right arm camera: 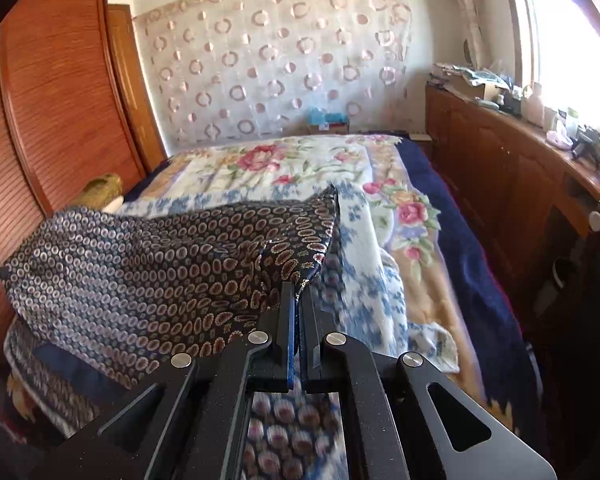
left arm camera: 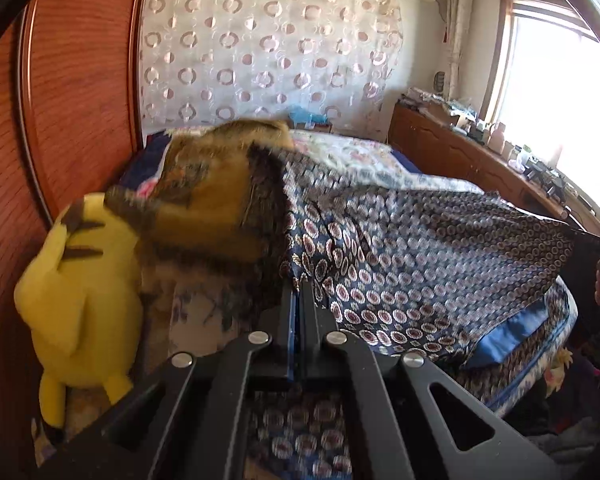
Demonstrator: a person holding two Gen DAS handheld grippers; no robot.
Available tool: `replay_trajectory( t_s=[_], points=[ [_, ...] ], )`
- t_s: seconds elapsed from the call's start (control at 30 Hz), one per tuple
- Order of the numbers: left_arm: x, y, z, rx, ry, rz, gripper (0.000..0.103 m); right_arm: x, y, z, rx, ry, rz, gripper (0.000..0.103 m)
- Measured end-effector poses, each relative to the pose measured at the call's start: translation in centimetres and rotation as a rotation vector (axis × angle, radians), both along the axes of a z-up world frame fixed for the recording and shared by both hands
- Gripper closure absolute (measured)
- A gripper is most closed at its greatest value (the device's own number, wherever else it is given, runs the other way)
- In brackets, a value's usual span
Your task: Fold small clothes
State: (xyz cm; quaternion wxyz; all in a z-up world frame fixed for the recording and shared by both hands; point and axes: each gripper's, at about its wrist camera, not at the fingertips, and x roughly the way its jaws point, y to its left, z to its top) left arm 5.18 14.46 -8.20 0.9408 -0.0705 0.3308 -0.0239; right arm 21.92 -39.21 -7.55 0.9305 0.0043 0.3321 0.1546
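Left claw: my jaws clamped on cloth edge.
Right claw: clamped on cloth corner.
Cloth: stretched above bed.

Garment: dark navy fabric printed with rows of small ovals and rings, plain blue band at one hem. It hangs stretched and raised over the bed, one corner pinched at each end, lower edge draping onto the bedding.
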Motion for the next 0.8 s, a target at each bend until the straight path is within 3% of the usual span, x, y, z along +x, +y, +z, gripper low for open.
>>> replay_trajectory(
  t_s=[0.23, 0.7, 0.77, 0.8],
  points=[
    [-1.7, 0.3, -1.8, 0.004, 0.04, 0.017, 0.103, -2.3, -0.7, -1.8, -0.035, 0.032, -0.008, 0.103],
    [-1.4, 0.8, -3.7, 0.003, 0.084, 0.026, 0.103, -2.3, 0.4, -5.0, -0.073, 0.098, 0.0, 0.103],
    [-1.4, 0.7, -3.8, 0.01, 0.086, 0.015, 0.098, -2.5, 0.6, -5.2, -0.081, 0.099, -0.005, 0.103],
    [-1.5, 0.5, -3.8, 0.006, 0.086, 0.008, 0.089, -2.6, 0.6, -5.3, -0.084, 0.1, -0.009, 0.102]
  ],
)
